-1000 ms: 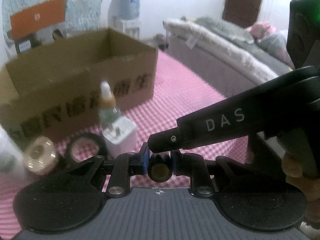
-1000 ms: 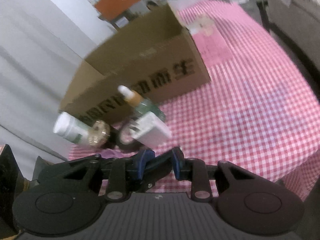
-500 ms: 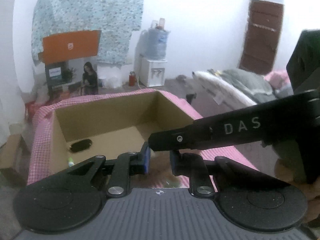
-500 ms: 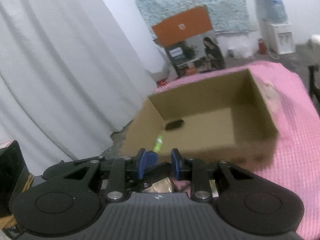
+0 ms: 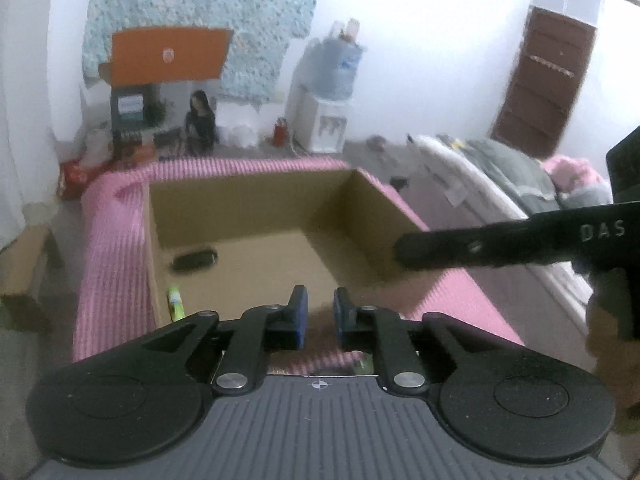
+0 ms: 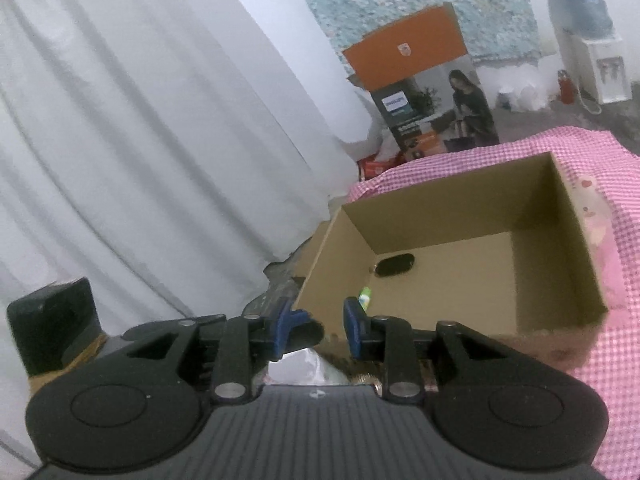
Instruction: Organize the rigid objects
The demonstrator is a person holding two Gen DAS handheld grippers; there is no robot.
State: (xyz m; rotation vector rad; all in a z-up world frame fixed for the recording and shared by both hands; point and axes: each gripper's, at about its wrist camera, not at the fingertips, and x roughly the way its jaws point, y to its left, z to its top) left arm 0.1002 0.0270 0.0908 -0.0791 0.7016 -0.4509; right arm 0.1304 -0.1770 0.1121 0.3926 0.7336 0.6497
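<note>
An open cardboard box (image 5: 256,216) stands on the worktop, which is draped in a pink checked cloth (image 5: 108,248). Two things lie on the box floor: a dark oval object (image 5: 195,260) near the far left corner, and a small green-and-white tube (image 5: 175,307) against the left wall, nearer the camera. The rest of the floor is bare brown card. In the right wrist view the same box (image 6: 452,280) shows both items again, the dark oval object (image 6: 394,265) farther in and the green tube (image 6: 365,295) close to the near wall.

The left gripper (image 5: 318,318) hangs above the near edge of the box, pointing down into it; its jaws are drawn to their narrowest with nothing between them, only a small gap showing between the blue pads (image 5: 299,316).

The right gripper (image 6: 318,330) is held over the box's near left corner, tilted downward. Its jaws have just been opening, stand narrowly apart and are empty. Seen from the left wrist, one black finger (image 5: 480,248) of the right gripper reaches in over the box's right wall.
</note>
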